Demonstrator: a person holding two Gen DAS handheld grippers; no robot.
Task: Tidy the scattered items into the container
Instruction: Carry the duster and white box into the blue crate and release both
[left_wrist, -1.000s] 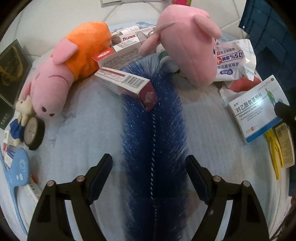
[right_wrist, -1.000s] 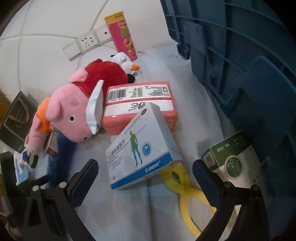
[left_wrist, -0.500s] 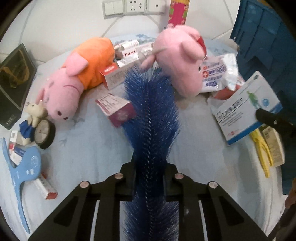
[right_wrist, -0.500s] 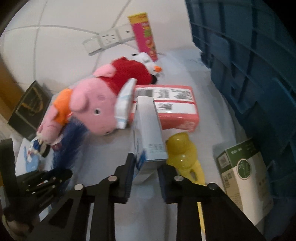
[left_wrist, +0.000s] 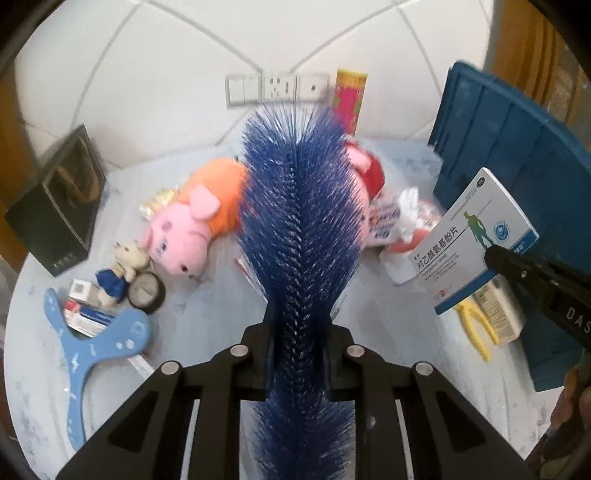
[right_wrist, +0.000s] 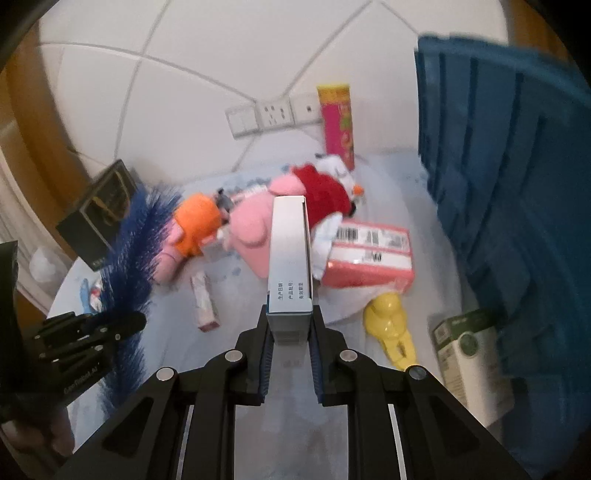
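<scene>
My left gripper (left_wrist: 298, 345) is shut on a long blue bristle brush (left_wrist: 299, 221) and holds it up off the round table (left_wrist: 207, 321). My right gripper (right_wrist: 290, 332) is shut on a white and blue medicine box (right_wrist: 290, 254), held on edge above the table. That box also shows in the left wrist view (left_wrist: 476, 240), with the right gripper's fingers (left_wrist: 517, 266) on it. The brush also shows in the right wrist view (right_wrist: 133, 251). The blue crate (right_wrist: 509, 184) stands at the right, and it shows in the left wrist view (left_wrist: 517, 155).
On the table lie two pink pig plushes (left_wrist: 192, 221) (right_wrist: 295, 206), a pink box (right_wrist: 369, 254), a yellow toy (right_wrist: 388, 325), a green and white box (right_wrist: 469, 350), a small red box (right_wrist: 205, 302), a blue hanger (left_wrist: 96, 343), a black box (left_wrist: 59, 206) and a tall can (right_wrist: 338, 125).
Both grippers closed on their items, the left on the brush and the right on the medicine box, and lifted them off the table. The views now sit higher and farther back.
</scene>
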